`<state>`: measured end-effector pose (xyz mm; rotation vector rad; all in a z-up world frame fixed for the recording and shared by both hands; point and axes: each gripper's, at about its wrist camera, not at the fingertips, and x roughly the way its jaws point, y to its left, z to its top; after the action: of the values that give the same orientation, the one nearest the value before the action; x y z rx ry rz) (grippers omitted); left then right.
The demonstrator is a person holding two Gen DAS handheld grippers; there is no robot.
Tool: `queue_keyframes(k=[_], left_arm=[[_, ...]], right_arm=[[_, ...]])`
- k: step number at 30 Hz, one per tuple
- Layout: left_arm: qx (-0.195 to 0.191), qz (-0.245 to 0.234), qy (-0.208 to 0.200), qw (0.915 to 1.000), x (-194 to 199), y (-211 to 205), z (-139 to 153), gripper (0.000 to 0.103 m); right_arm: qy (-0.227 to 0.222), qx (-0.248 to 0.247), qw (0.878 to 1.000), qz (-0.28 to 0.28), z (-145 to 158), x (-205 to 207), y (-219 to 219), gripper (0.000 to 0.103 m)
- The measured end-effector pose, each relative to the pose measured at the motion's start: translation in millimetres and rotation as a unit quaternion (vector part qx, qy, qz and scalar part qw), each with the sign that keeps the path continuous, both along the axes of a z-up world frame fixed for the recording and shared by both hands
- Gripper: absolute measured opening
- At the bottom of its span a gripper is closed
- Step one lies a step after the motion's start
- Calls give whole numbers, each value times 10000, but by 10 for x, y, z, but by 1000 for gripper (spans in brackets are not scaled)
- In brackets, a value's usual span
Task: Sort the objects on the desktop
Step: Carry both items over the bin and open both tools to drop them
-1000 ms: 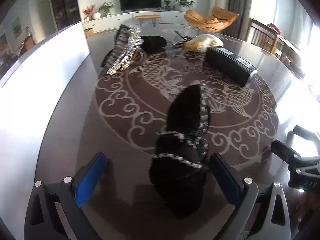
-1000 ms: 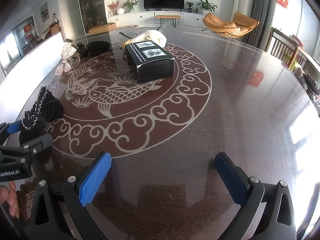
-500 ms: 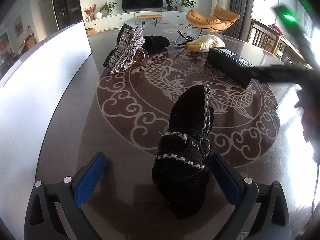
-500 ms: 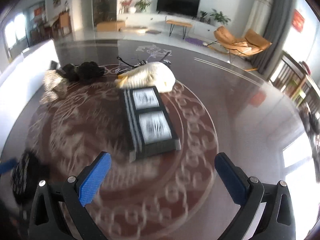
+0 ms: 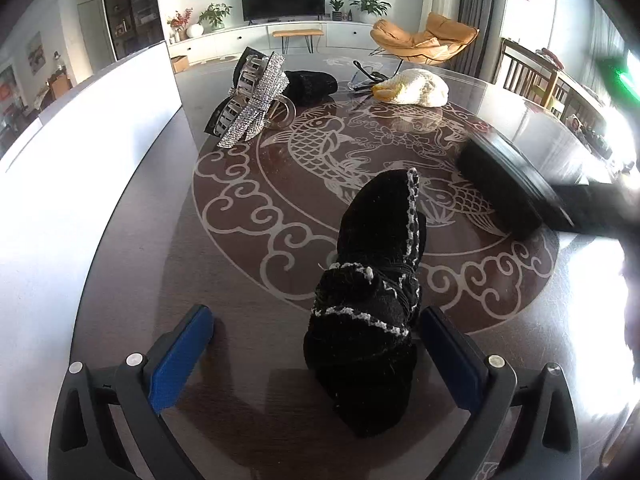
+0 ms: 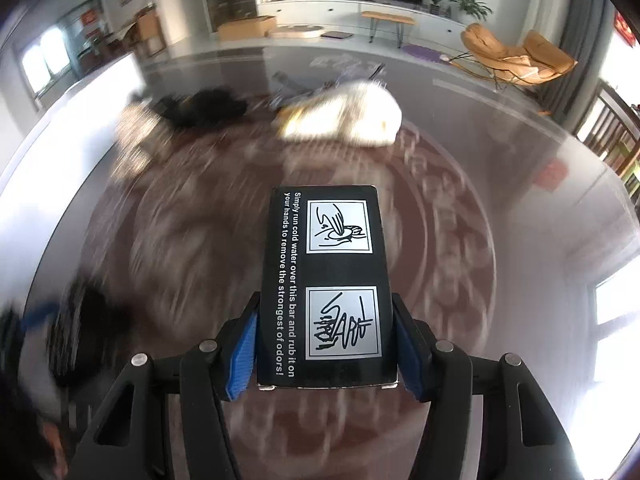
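My right gripper (image 6: pixel 326 348) is shut on a black box (image 6: pixel 328 280) with white print and two pictograms; its blue pads press both long sides. The box also shows in the left wrist view (image 5: pixel 504 184), with the right gripper blurred at its near end. My left gripper (image 5: pixel 316 360) is open; a black knitted piece with white trim (image 5: pixel 372 304) lies on the table between its fingers, close to the right pad, not squeezed.
On the round dark table with a fish pattern (image 5: pixel 280 200) lie a rhinestone bow clip (image 5: pixel 256 100), a black furry item (image 5: pixel 312 84), a white knitted duck (image 5: pixel 412 88) and glasses (image 5: pixel 366 74). A white wall (image 5: pixel 80 160) runs along the left.
My right gripper has swung across the table to the black box and closed on its sides. The left gripper stays open around the black knitted piece.
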<state>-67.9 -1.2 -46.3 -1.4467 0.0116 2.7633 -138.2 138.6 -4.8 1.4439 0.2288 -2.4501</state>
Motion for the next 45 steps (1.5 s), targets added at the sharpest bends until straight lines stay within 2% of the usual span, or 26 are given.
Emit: queue_keyframes(k=[3, 7, 8, 9, 10, 11, 12, 15, 19, 22, 24, 26, 29, 31, 33, 36, 37, 40, 43, 45], left_arm=[[-29, -215, -71, 9997, -15, 58, 2, 103], [-83, -662, -259, 9974, -127, 202, 24, 103], [-128, -753, -231, 9968, -159, 233, 32, 99], [-77, -837, -162, 9963, -145, 252, 43, 89], [-61, -875, -86, 9961, -146, 257, 74, 59], [-68, -881, -100, 9960, -159, 237, 125, 36], [-11, -878, -139, 9960, -165, 218, 156, 36], [217, -794, 151, 9965, -71, 57, 421, 36], [872, -645, 431, 9932, 121, -303, 944, 36], [1115, -434, 758, 9899, 333, -781, 1411, 36], [1064, -155, 944, 9897, 494, -1231, 1658, 36], [910, 241, 958, 9909, 642, -1737, 1774, 36], [629, 886, 785, 9910, 778, -2379, 1712, 36], [646, 1284, 502, 9883, 833, -2795, 1541, 36], [636, 1551, 232, 9856, 882, -3051, 1339, 36], [609, 1761, -119, 9824, 940, -3216, 1046, 39], [545, 1848, -259, 9809, 945, -3234, 944, 41], [476, 2065, -608, 9754, 930, -3289, 749, 59], [415, 2226, -353, 9734, 978, -3301, 822, 81], [297, 2297, -140, 9727, 1037, -3249, 900, 83]], right_arm=[[-94, -4, 10000, -6, 5, 396, 131, 60], [-290, -39, 9995, -117, -16, 378, 126, 67], [-251, -28, 9996, -109, -12, 353, 102, 67], [-214, 60, 9997, -93, -14, 351, 74, 63], [-233, 119, 9996, -91, 2, 328, 47, 59], [-294, 105, 9994, -124, 26, 326, 57, 59], [-328, 81, 9993, -182, 75, 350, 71, 59], [-279, -17, 9995, -176, 322, 442, 76, 59], [-73, -321, 9994, 47, 794, 470, -159, 59], [137, -621, 9971, 409, 1200, 470, -600, 59], [283, -881, 9923, 827, 1485, 506, -1091, 59], [350, -1154, 9849, 1238, 1669, 562, -1573, 59], [378, -1440, 9709, 1874, 1813, 665, -2377, 59], [389, -1522, 9613, 2263, 1792, 746, -2939, 59], [354, -1485, 9568, 2473, 1692, 793, -3340, 59], [108, -1259, 9576, 2588, 1326, 814, -3828, 59], [34, -1195, 9590, 2570, 1216, 807, -3894, 60], [-260, -934, 9650, 2438, 893, 766, -4017, 61], [-101, -1105, 9670, 2292, 918, 754, -3852, 65], [258, -1270, 9673, 2181, 1071, 766, -3625, 82]])
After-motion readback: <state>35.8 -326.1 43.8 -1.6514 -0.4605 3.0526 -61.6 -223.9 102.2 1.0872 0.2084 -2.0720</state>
